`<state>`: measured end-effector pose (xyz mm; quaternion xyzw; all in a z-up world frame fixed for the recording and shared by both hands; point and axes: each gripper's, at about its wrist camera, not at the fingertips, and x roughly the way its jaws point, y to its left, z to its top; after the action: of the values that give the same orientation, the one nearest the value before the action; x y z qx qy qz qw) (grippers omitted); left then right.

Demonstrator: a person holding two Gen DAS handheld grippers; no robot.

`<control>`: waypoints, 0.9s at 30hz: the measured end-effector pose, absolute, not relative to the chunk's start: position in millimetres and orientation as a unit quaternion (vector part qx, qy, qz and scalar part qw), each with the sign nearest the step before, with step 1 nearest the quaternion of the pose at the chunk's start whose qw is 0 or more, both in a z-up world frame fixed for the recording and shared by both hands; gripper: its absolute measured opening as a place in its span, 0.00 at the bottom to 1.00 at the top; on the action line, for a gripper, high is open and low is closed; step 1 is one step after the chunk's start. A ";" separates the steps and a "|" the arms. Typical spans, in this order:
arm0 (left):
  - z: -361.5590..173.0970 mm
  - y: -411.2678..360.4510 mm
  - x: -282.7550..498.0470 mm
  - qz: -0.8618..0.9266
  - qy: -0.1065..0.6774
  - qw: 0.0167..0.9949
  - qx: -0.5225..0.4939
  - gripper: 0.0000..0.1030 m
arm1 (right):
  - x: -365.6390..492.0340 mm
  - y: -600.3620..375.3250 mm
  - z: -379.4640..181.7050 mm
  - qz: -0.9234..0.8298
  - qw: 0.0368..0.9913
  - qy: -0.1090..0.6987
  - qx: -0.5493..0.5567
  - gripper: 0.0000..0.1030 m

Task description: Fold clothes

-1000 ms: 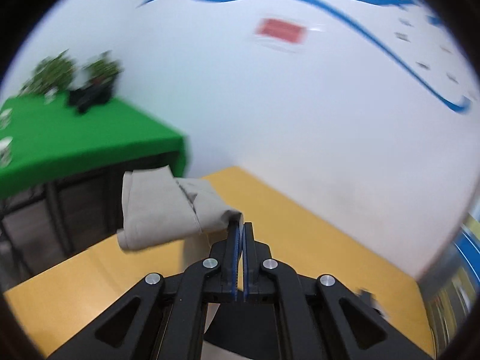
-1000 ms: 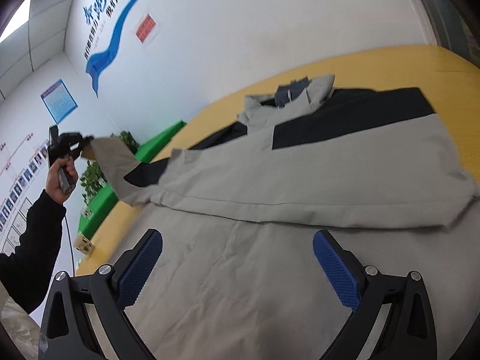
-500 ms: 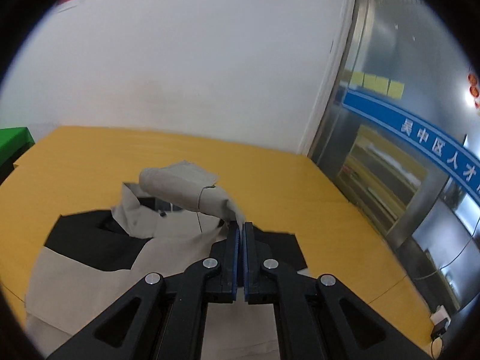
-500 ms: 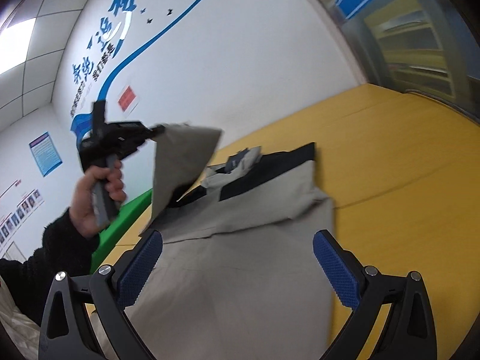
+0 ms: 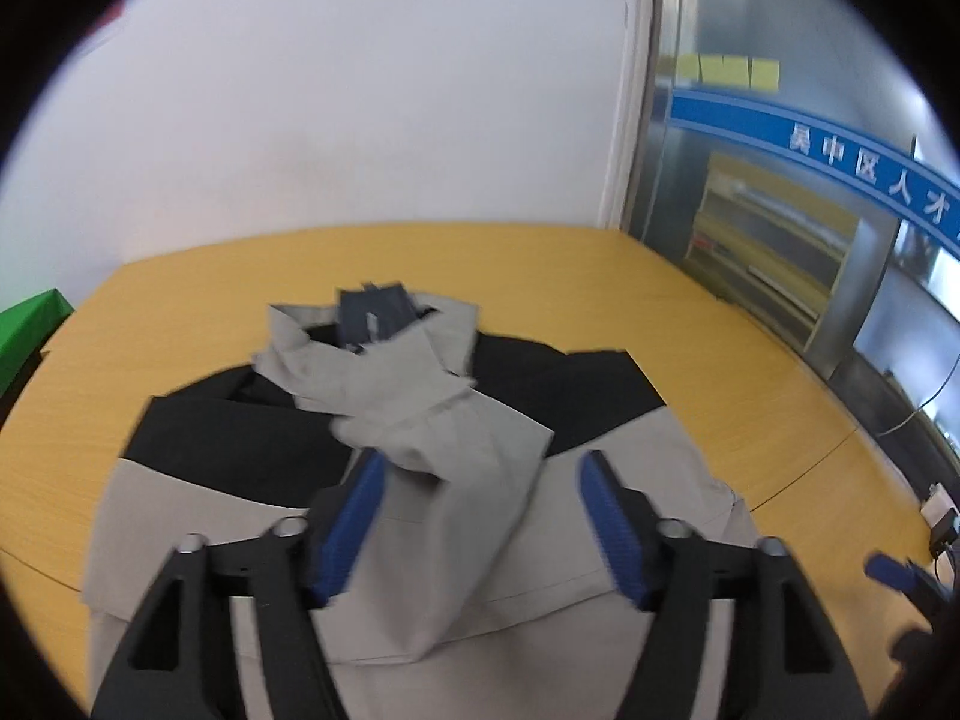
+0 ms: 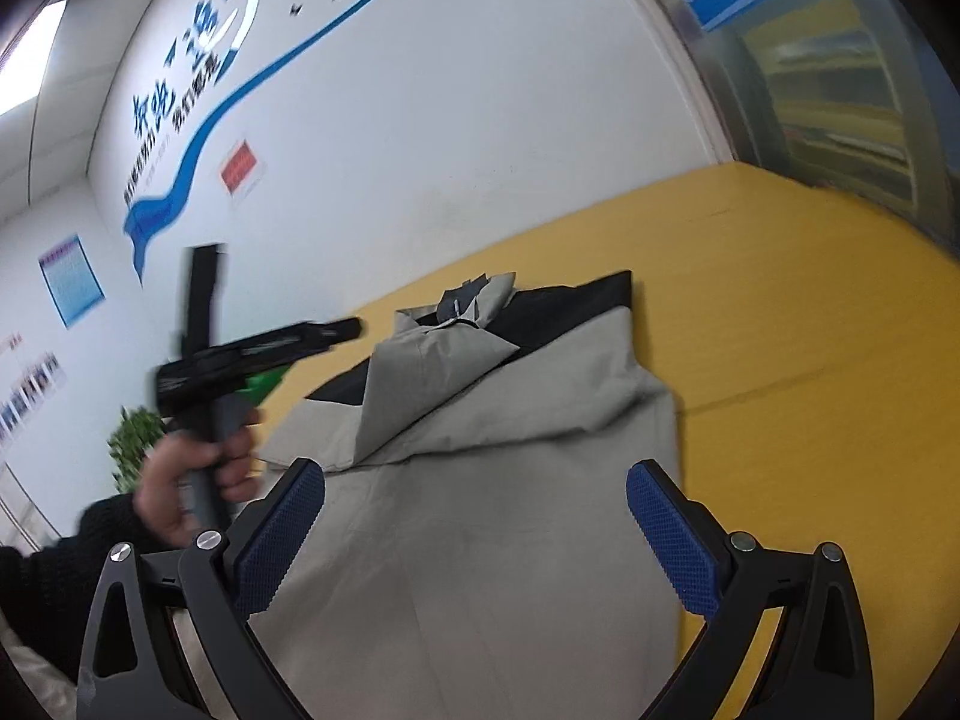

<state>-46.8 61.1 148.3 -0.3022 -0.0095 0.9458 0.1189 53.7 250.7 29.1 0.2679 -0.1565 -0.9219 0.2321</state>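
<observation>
So the jacket (image 5: 420, 516) is lying flat on the yellow table (image 5: 690, 324), grey with black panels up near the shoulders, and it fills most of the lower middle of the left wrist view. One sleeve (image 5: 468, 480) is laid across the body, running from the collar area down toward the bottom center of the frame, kinda rumpled at its top end. The collar (image 5: 372, 324) sits at the far end of the jacket, just above the middle of the frame, with a dark blue lining showing inside. The left gripper (image 5: 480, 516) hangs right over that sleeve with its jaws wide apart, blue pads either side of the fabric, not pinching anything. In the right wrist view the right gripper (image 6: 474, 534) is at the bottom of the frame, jaws also spread wide, with the grey body of the jacket (image 6: 480, 510) showing between the pads; can't tell if it touches the cloth. Same view shows the left gripper (image 6: 342, 330) in the left middle of the frame, held in the person's hand (image 6: 192, 480), blurry, pointing toward the collar and up off the jacket. The white wall (image 6: 480, 120) with blue lettering fills the upper part, and a green plant (image 6: 135, 444) sits at the left edge.
</observation>
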 end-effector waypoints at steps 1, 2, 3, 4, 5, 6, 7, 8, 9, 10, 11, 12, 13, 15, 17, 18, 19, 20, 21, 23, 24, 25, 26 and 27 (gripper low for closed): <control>151.9 45.1 -41.5 0.949 -0.013 0.114 -0.294 0.74 | 41.1 235.3 36.4 -0.924 0.231 -0.142 0.271 1.00; 153.7 25.2 -35.2 0.952 -0.015 0.107 -0.286 0.74 | 29.5 220.3 42.7 -0.925 0.231 -0.129 0.273 1.00; 152.1 8.0 -31.2 0.954 -0.015 0.097 -0.282 0.74 | 18.0 205.3 49.0 -0.926 0.230 -0.115 0.276 1.00; 146.8 -7.7 -30.6 0.955 -0.016 0.084 -0.285 0.74 | 4.7 185.4 55.3 -0.927 0.233 -0.096 0.278 1.00; 140.2 -24.3 -31.3 0.954 -0.018 0.069 -0.291 0.74 | -9.8 162.4 61.5 -0.927 0.239 -0.073 0.279 1.00; 131.2 -40.6 -34.0 0.952 -0.022 0.056 -0.299 0.74 | -24.1 138.0 64.5 -0.927 0.239 -0.049 0.285 1.00; 120.4 -55.0 -38.3 0.950 -0.027 0.045 -0.309 0.74 | -38.4 112.7 65.5 -0.926 0.237 -0.024 0.295 1.00; 107.2 -69.5 -44.0 0.946 -0.034 0.034 -0.321 0.74 | -53.1 87.3 62.4 -0.922 0.233 0.000 0.308 1.00; 94.6 -78.9 -50.3 0.942 -0.036 0.027 -0.333 0.74 | -68.3 61.8 56.7 -0.918 0.229 0.022 0.324 1.00; 83.0 -84.8 -56.5 0.938 -0.035 0.022 -0.345 0.74 | -82.6 38.4 49.1 -0.913 0.222 0.042 0.339 1.00; 71.4 -90.6 -62.7 0.934 -0.034 0.017 -0.356 0.74 | -96.3 16.1 40.4 -0.909 0.213 0.061 0.354 1.00; 59.8 -96.5 -68.9 0.929 -0.033 0.012 -0.368 0.74 | -107.5 0.2 30.7 -0.908 0.193 0.087 0.361 1.00; 50.2 -99.2 -74.4 0.925 -0.031 0.008 -0.379 0.74 | -117.0 -11.8 20.5 -0.910 0.164 0.117 0.364 0.98; 36.7 -100.2 -82.6 0.918 -0.026 0.004 -0.396 0.74 | -135.1 -24.1 3.3 -0.909 0.113 0.154 0.370 0.80; 29.9 -100.5 -86.0 0.916 -0.022 0.001 -0.400 0.74 | -148.0 -3.0 -2.5 -0.913 0.083 0.122 0.379 0.52; 28.7 -100.5 -87.3 0.916 -0.021 -0.001 -0.400 0.74 | -148.2 15.1 0.9 -0.920 0.071 0.091 0.374 0.52; 28.3 -100.7 -88.1 0.916 -0.021 -0.002 -0.400 0.74 | -143.6 34.5 7.4 -0.930 0.053 0.067 0.357 0.52; 27.7 -101.2 -88.5 0.916 -0.021 -0.003 -0.401 0.74 | -135.0 55.8 14.9 -0.940 0.040 0.040 0.338 0.52; 27.0 -101.6 -89.0 0.915 -0.021 -0.004 -0.402 0.74 | -125.1 77.5 22.2 -0.947 0.030 0.010 0.319 0.58; 25.9 -103.6 -88.5 0.915 -0.023 -0.004 -0.403 0.74 | -104.7 123.6 29.8 -0.955 0.000 -0.052 0.290 0.72; 25.5 -103.8 -88.0 0.915 -0.021 -0.004 -0.403 0.74 | -95.0 148.6 27.8 -0.955 -0.021 -0.081 0.284 0.77; 25.2 -104.0 -87.6 0.915 -0.020 -0.003 -0.404 0.74 | -89.2 167.9 23.2 -0.952 -0.037 -0.102 0.286 0.78; 24.8 -103.8 -87.4 0.914 -0.018 -0.004 -0.405 0.74 | -87.5 183.1 15.3 -0.945 -0.044 -0.117 0.301 0.78; 24.6 -103.5 -87.4 0.914 -0.014 -0.005 -0.405 0.74 | -86.6 198.9 5.6 -0.936 -0.049 -0.132 0.321 0.78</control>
<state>-87.4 -103.5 24.6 -0.4054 -0.0143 0.9140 -0.0050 -86.6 198.9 5.6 0.3214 -0.1319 -0.9364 -0.0489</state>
